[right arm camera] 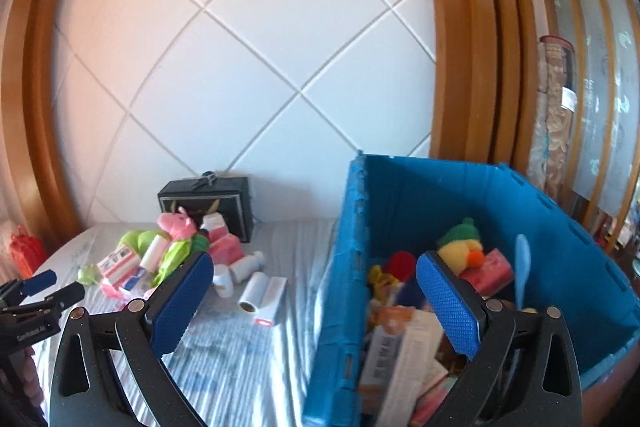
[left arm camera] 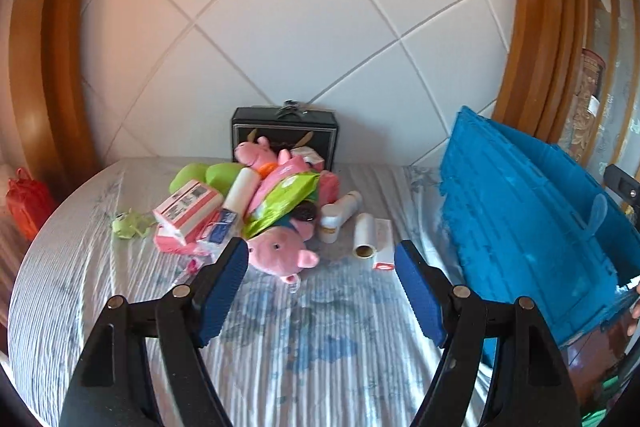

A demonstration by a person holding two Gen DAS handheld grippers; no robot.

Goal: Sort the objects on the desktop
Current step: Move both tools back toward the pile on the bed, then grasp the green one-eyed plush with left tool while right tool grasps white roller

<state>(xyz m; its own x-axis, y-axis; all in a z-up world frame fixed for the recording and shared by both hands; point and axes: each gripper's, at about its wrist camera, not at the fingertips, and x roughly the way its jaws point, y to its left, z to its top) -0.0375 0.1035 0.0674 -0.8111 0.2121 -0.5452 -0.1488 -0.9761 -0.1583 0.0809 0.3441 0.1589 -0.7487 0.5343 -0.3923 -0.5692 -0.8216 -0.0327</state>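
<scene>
The blue crate (left arm camera: 520, 227) runs off the frame's right edge; print on the pink-and-white box (left arm camera: 188, 205) is unreadable.

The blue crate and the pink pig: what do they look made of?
Blue crate: looks like rigid moulded plastic, matte, with ribbed, slotted walls. Pink pig: seems a soft plush toy, fuzzy fabric with stitched ears and snout; the stuffing cannot be seen.

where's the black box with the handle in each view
Left wrist view: the black box stands upright against the white wall at centre, behind the pile of toys and packets.
Right wrist view: the black box sits left of centre against the same wall, well left of the blue crate.
Shared landmark: the pink plush pig just in front of it.
</scene>
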